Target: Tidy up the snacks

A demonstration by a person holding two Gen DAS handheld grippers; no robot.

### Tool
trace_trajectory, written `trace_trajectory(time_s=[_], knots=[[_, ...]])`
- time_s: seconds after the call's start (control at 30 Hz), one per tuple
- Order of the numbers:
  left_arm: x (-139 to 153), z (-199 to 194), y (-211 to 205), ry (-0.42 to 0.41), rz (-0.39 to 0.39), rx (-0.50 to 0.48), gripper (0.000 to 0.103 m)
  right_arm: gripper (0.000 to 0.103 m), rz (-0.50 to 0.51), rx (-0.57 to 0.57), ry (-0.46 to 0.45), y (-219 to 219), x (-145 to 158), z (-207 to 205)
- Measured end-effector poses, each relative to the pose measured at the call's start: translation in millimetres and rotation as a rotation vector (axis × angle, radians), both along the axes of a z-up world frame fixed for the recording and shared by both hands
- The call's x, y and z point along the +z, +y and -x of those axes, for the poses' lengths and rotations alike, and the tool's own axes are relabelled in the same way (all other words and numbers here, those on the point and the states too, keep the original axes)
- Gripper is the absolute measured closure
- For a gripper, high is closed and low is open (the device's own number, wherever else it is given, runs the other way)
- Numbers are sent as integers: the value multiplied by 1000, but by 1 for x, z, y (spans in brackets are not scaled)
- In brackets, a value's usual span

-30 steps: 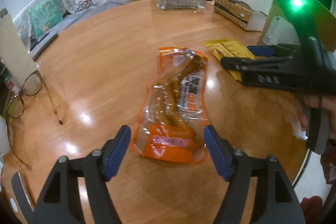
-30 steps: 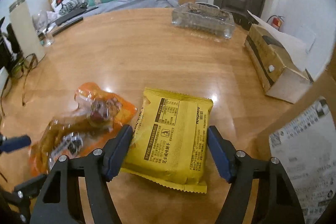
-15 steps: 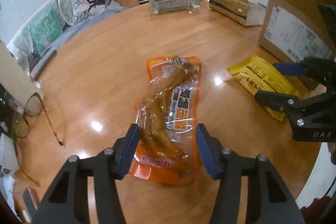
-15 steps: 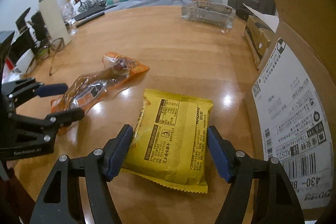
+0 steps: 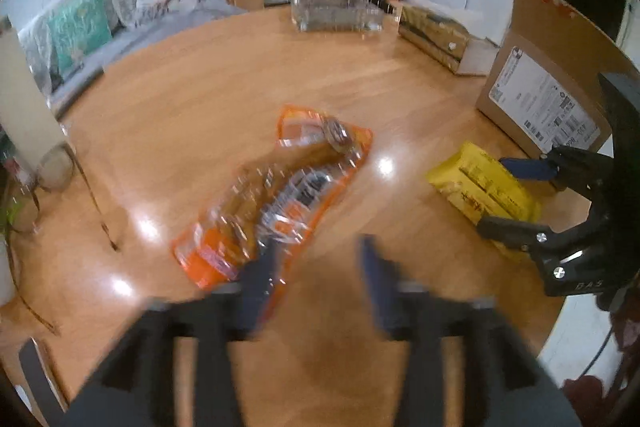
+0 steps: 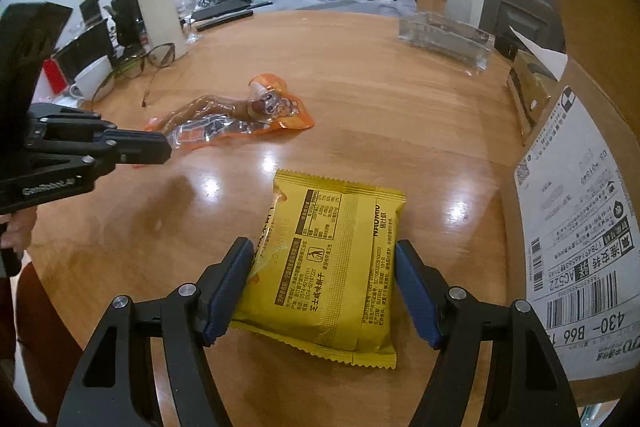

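A yellow snack pack [image 6: 332, 259] lies between the fingers of my right gripper [image 6: 324, 287]; the blue pads touch its two sides and bend its left edge. It also shows in the left wrist view [image 5: 480, 187]. An orange packet of chicken feet [image 5: 276, 195] lies on the wooden table [image 5: 224, 87], also seen in the right wrist view [image 6: 236, 119]. My left gripper [image 5: 316, 283] is blurred, its jaws apart, to the right of the packet's near end; its left pad overlaps the packet's edge.
A cardboard box [image 6: 576, 195] with a shipping label stands right of the yellow pack. A clear glass tray [image 6: 444, 37] and a smaller carton [image 5: 436, 35] sit at the far edge. Glasses [image 6: 156, 57], a white bottle [image 6: 158, 7] and a cup [image 6: 94, 79] stand at the left.
My left gripper has swung right, off the orange packet, which now lies to its left. My right gripper has closed in on the yellow pack and dented its left edge.
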State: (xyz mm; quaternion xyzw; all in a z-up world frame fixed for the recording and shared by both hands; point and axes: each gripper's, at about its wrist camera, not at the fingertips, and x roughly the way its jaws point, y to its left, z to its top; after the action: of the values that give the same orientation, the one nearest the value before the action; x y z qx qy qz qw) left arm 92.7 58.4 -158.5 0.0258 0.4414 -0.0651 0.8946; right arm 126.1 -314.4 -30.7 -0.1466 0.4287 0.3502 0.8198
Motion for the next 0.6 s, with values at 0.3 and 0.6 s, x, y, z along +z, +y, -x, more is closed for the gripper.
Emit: trace_trajectory(time_s=[0.3,0.6], knots=[[-6,-45,32,73,-23,-72,25,34,5,38,4,4,1,-1],[-10,-34,15,104,63,-171,25,34,-12,44,13,2,0,-7]])
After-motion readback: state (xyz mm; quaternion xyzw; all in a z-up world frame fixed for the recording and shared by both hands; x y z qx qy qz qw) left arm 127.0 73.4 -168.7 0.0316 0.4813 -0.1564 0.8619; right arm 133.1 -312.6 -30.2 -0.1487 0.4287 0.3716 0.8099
